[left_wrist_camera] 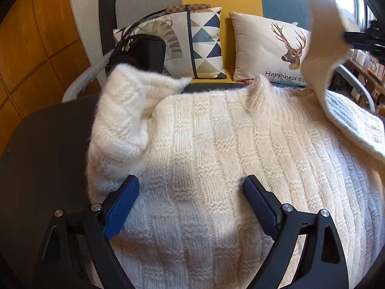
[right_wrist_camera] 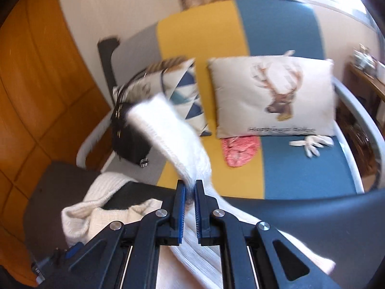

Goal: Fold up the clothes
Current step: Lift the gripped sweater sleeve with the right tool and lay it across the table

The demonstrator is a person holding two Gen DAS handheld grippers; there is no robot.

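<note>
Sleeve lift on a knit sweater (left_wrist_camera: 216, 156).
Right gripper (right_wrist_camera: 190, 187) pinches the sleeve (right_wrist_camera: 168, 130); left gripper (left_wrist_camera: 191, 192) gapes wide, empty. Soft, limp, stretchy knit: best taken at cuff or hem.

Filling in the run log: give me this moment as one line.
task: fold clothes | left gripper: open above white knitted sweater | right gripper: shut on sweater sleeve, lifted | surface: dark table

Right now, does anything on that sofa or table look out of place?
A white glove and a crumpled pink cloth lie loose on the sofa seat below the deer cushion. The sweater's left sleeve is bunched.
</note>
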